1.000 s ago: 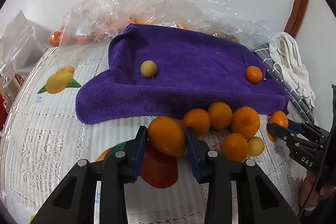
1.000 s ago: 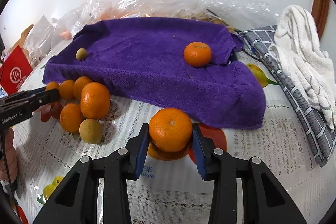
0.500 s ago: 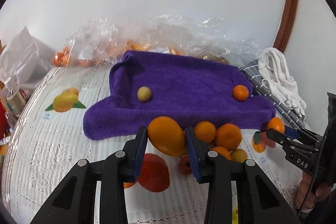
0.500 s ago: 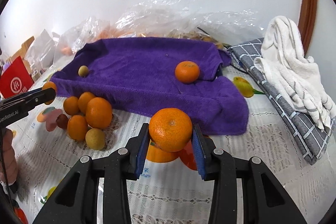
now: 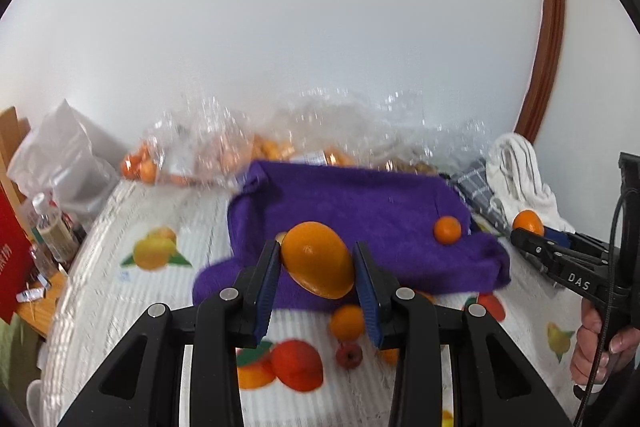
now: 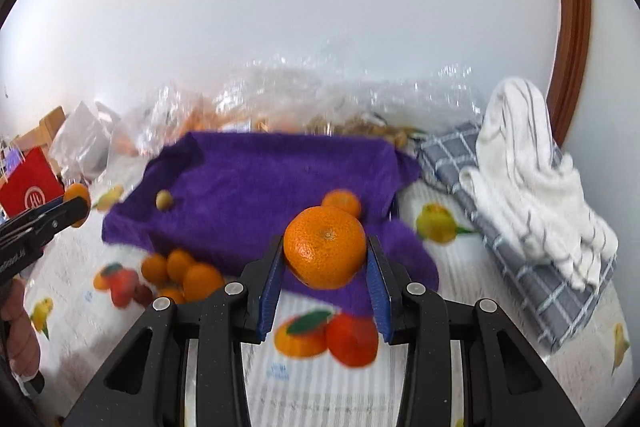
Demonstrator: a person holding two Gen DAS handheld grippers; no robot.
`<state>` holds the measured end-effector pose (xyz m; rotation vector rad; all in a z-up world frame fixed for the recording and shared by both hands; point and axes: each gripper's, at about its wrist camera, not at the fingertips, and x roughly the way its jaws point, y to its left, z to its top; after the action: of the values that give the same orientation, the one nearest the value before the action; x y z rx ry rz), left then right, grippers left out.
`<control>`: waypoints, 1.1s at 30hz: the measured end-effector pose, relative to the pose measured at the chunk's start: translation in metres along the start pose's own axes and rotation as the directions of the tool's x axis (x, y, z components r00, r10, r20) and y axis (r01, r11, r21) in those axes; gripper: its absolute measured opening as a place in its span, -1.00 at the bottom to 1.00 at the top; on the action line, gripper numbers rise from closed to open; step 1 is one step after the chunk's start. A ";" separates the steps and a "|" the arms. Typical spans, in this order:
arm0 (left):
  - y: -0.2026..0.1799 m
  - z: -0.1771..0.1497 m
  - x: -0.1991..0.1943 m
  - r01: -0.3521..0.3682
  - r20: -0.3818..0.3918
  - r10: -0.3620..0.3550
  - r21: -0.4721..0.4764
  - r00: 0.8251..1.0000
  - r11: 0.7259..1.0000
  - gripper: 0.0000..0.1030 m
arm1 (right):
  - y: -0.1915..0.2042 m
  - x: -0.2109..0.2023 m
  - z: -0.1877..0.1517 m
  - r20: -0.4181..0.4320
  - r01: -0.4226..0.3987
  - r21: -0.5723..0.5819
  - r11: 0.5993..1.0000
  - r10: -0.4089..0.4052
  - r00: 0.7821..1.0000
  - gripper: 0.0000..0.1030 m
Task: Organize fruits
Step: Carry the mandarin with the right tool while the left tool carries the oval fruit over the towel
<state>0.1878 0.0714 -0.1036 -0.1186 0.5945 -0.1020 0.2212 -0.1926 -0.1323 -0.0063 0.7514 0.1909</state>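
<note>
Above the fruit-print tablecloth (image 5: 100,291), left gripper (image 5: 317,269) clamped on an oval orange (image 5: 318,259), right gripper (image 6: 325,261) clamped on a round mandarin (image 6: 325,247), purple towel (image 6: 260,179) behind, loose oranges (image 6: 180,269) at its front edge.

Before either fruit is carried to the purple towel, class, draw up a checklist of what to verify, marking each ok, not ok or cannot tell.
1. Left gripper jaws clamp the smooth orange: ok.
2. Right gripper jaws clamp the mandarin: ok.
3. Both fruits lifted clear of the tablecloth: ok.
4. Purple towel has bare space: ok.
5. Small orange and yellowish fruit already on the towel: ok.
6. Grip firmness: cannot tell.
</note>
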 end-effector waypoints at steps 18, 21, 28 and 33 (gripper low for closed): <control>0.024 0.031 0.061 -0.046 -0.053 0.041 -0.091 0.998 0.995 -0.32 | -0.024 0.062 0.022 -0.062 -0.008 0.014 1.000 0.009 0.998 -0.24; 0.014 0.022 0.079 -0.038 -0.085 0.031 -0.076 0.996 0.996 -0.32 | -0.025 0.081 0.013 -0.116 -0.018 0.002 1.000 0.018 0.993 -0.24; 0.001 -0.006 0.104 -0.006 -0.130 -0.003 -0.072 0.992 0.997 -0.32 | -0.025 0.098 -0.001 -0.159 -0.027 -0.018 0.999 0.024 0.987 -0.24; -0.004 -0.016 0.113 -0.018 -0.152 0.011 -0.039 0.988 0.999 -0.32 | -0.026 0.108 -0.006 -0.190 -0.018 -0.018 1.000 0.015 0.982 -0.24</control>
<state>0.2716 0.0519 -0.1782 -0.1468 0.7496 -0.0853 0.2987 -0.1997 -0.2118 -0.0374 0.9403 0.2156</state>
